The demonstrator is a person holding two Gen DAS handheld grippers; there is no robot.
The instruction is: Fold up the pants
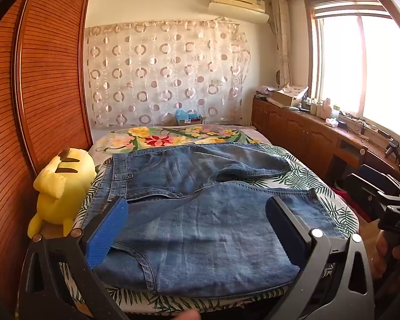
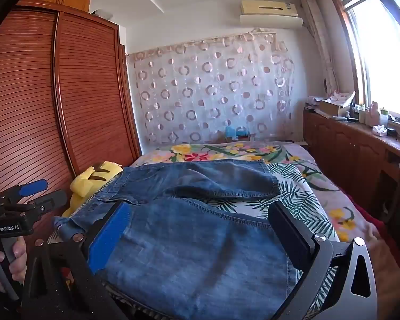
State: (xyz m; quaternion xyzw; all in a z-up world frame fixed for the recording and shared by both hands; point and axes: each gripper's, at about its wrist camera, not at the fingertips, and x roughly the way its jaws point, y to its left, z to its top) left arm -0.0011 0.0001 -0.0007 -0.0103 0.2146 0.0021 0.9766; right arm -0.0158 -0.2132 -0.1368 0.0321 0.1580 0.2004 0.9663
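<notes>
Blue denim pants [image 1: 200, 208] spread flat on the bed [image 1: 333, 213], waistband toward the left edge beside a yellow plush toy [image 1: 61, 186], both legs running toward the right edge. Far leg lying across the middle of the bed, its hem short of the right edge; near leg broad along the near edge, covering most of the leaf-print sheet there. Floral blanket [image 1: 178, 137] beyond the pants, toward the far edge.

Left hand-held gripper [image 1: 197, 221] spread wide, hovering over the near leg, blue pad at one side and dark pad at the other, nothing pinched between them. Right hand-held gripper [image 2: 200, 229] likewise spread wide above the near leg, closer to the right edge, pinching nothing. Whether either pad brushes the denim: cannot tell.

In the right wrist view, left hand-held gripper seen from the side at the left border, handle wrapped by a hand [image 2: 5, 264]. Wooden slatted wardrobe [image 1: 40, 80] along the left edge of the bed.
</notes>
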